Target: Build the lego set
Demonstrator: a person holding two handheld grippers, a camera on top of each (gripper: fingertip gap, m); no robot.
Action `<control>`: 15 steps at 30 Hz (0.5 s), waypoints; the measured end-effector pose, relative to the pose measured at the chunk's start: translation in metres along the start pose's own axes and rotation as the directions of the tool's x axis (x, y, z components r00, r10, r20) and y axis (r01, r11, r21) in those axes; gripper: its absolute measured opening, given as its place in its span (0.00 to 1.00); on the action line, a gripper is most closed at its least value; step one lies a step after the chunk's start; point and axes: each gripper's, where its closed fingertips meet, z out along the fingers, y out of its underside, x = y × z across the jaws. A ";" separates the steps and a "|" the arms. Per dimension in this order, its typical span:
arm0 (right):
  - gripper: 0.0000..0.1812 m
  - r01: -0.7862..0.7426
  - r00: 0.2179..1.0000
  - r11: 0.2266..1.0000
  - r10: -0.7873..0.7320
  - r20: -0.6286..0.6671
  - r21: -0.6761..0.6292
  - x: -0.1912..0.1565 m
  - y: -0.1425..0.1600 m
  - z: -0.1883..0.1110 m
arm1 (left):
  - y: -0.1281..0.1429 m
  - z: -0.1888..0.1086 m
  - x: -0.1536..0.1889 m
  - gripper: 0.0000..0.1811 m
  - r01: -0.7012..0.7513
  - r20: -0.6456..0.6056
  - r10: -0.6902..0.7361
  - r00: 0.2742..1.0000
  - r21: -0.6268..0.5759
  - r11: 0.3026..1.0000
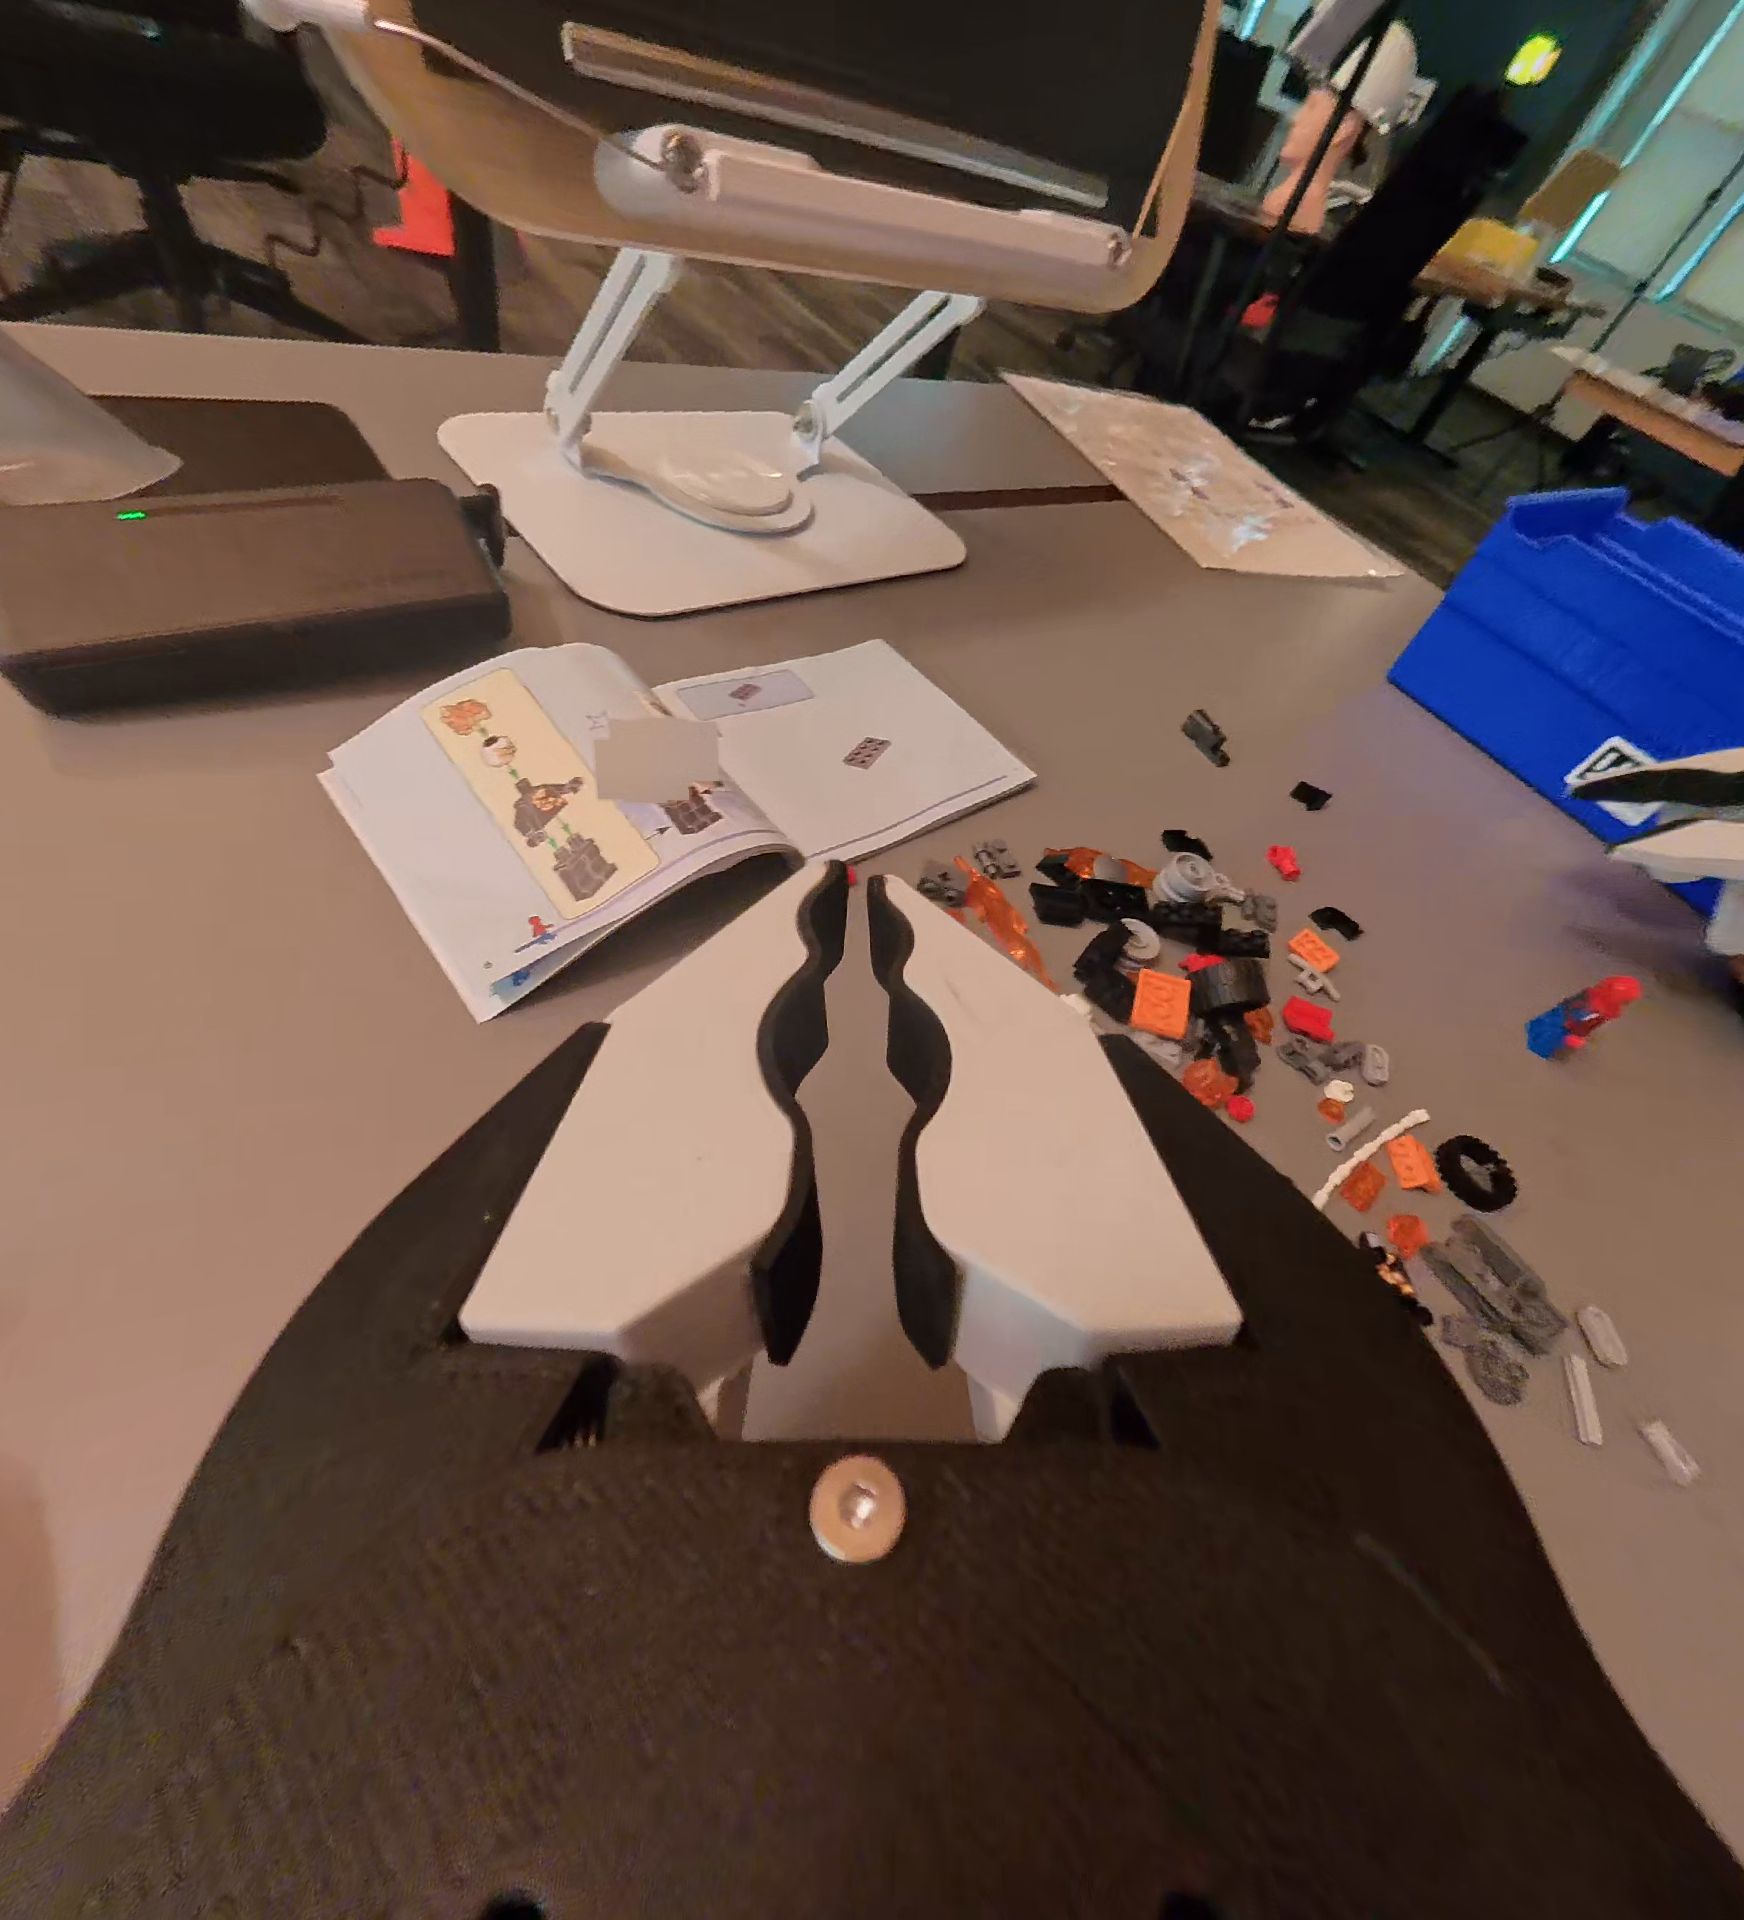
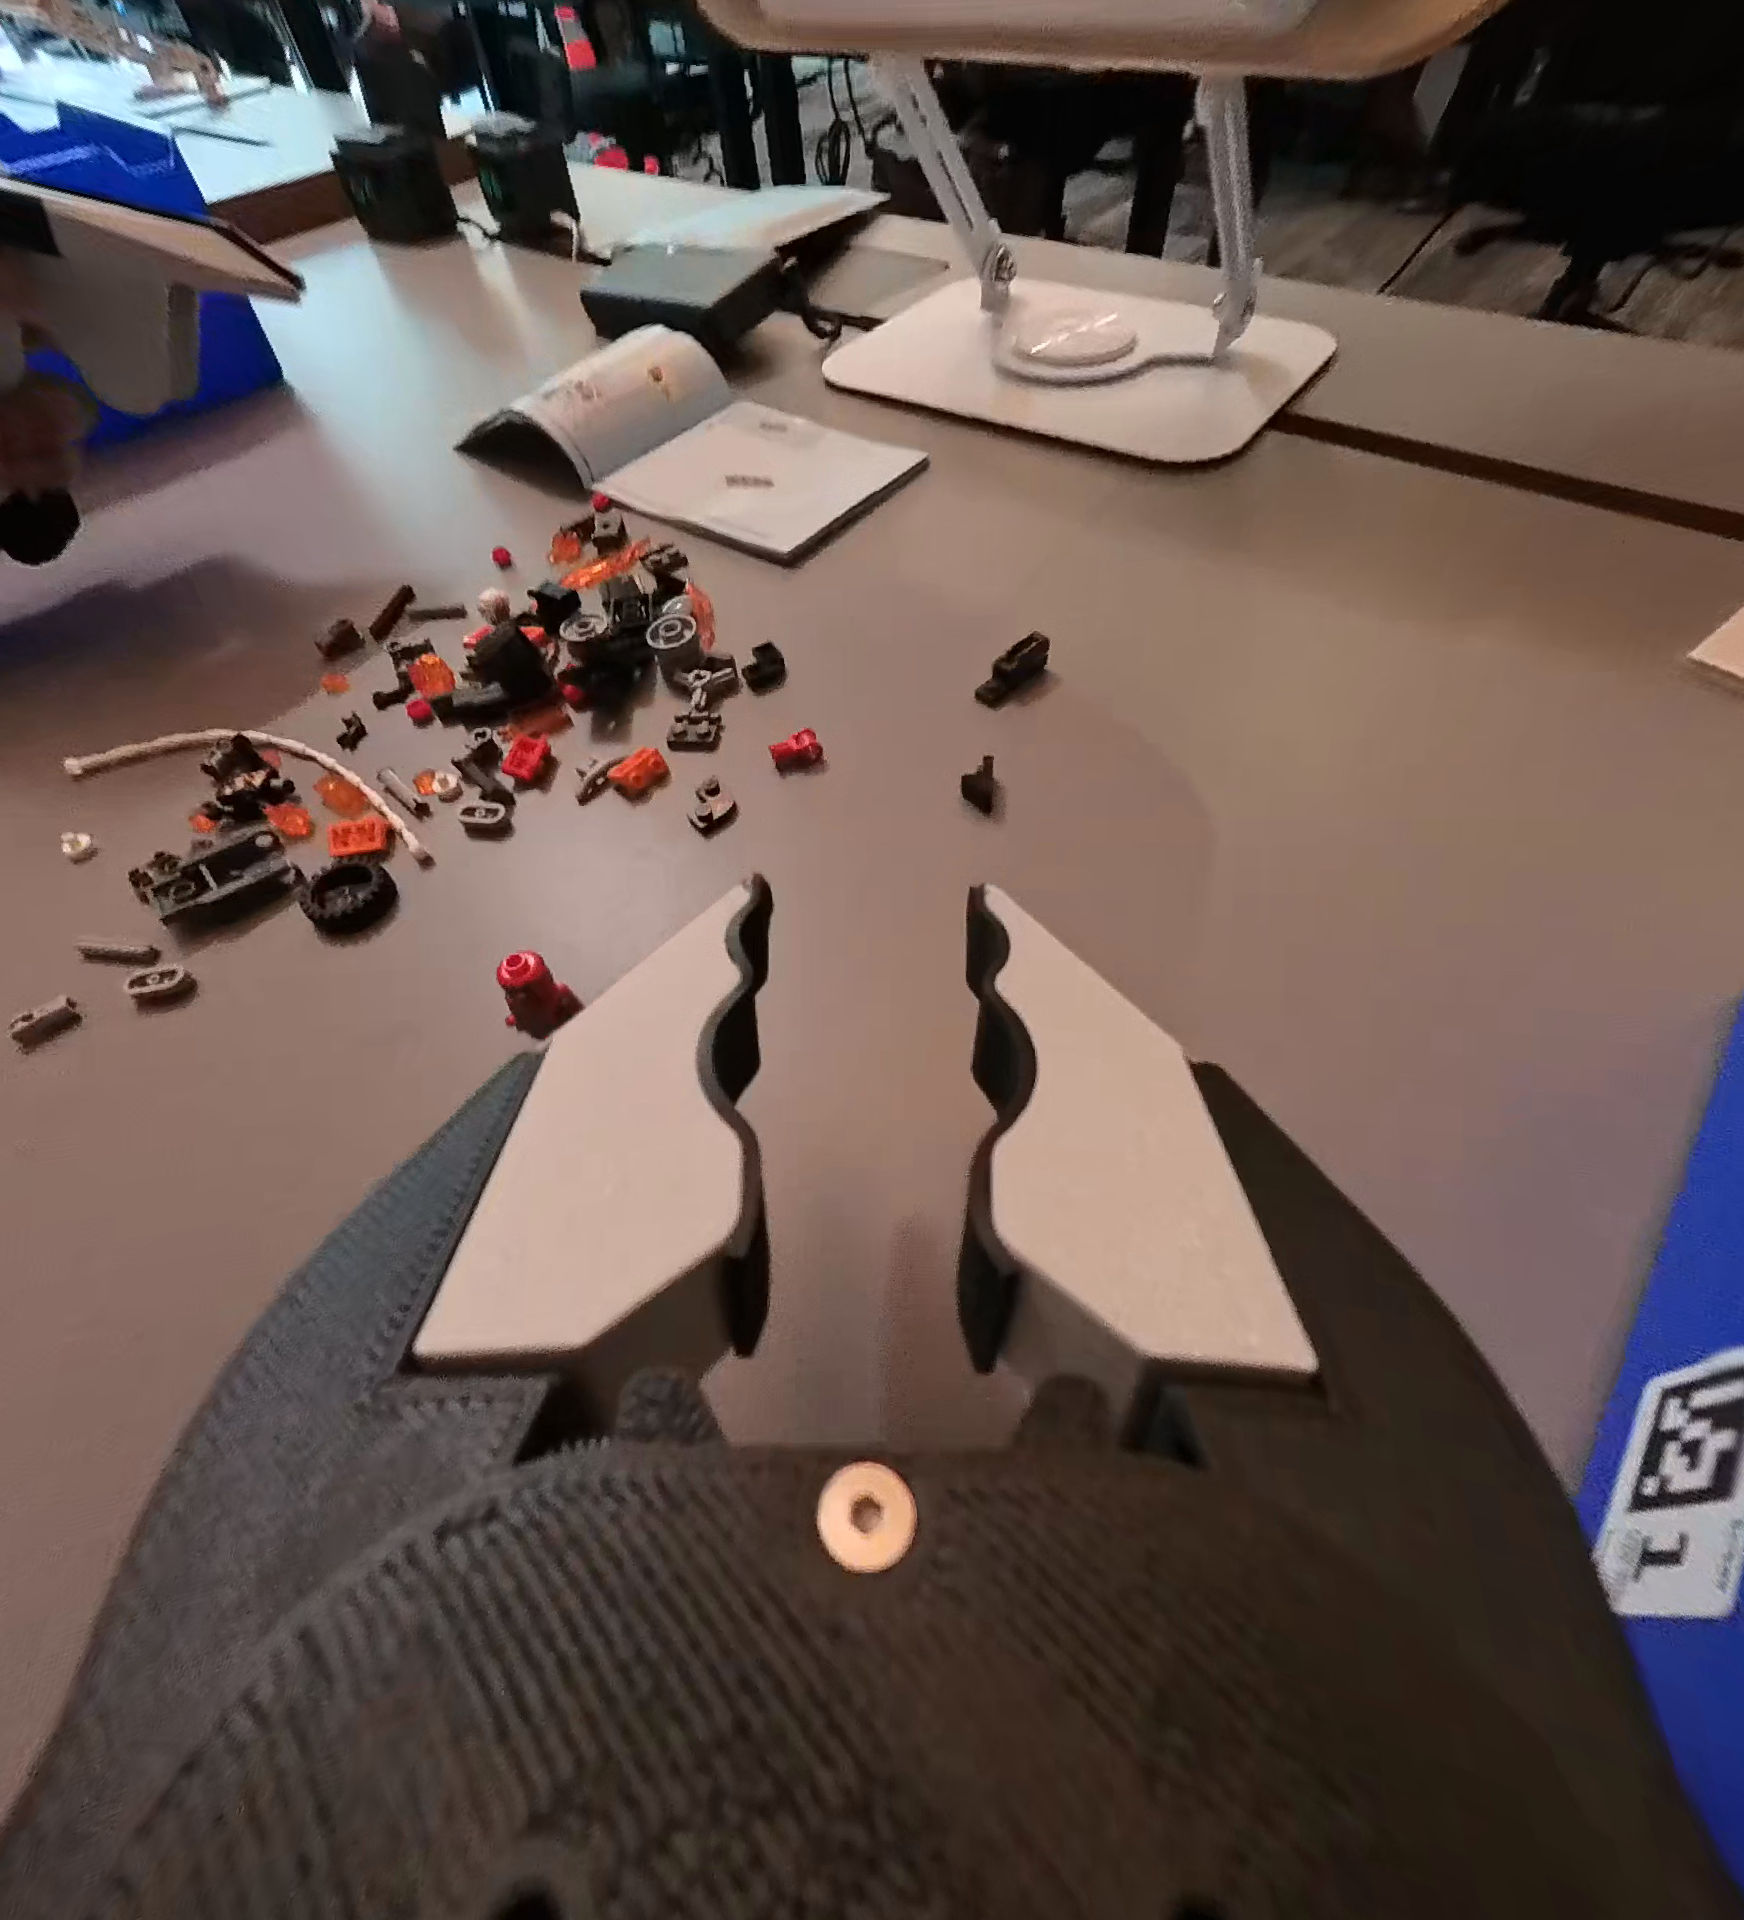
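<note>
Grey table (image 1: pixel 224 987) in an office space, chairs and desks behind. White tablet stand (image 1: pixel 702 509) at the back, black box (image 1: pixel 234 592) to its left, open instruction booklet (image 1: pixel 681 790) in front of it. Loose lego pieces (image 1: pixel 1200 966) – black, orange, red, grey – scattered right of the booklet; red-and-blue minifigure (image 1: pixel 1585 1013) lying apart, near the blue bin (image 1: pixel 1616 644). Black tyre (image 2: pixel 348 894) and white string piece (image 2: pixel 255 743) at the pile's near edge. Left gripper (image 1: pixel 855 883) above the table beside the booklet, jaws nearly together, thin gap, nothing between. Right gripper (image 2: pixel 868 899) over bare table, jaws spread, empty – minifigure just left of its left finger.
</note>
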 end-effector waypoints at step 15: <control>0.18 0.109 0.994 0.993 -0.109 -0.002 0.049 -0.015 -0.004 -0.009 | -0.001 0.005 0.028 0.00 -0.030 -0.128 0.037 0.991 0.056 0.998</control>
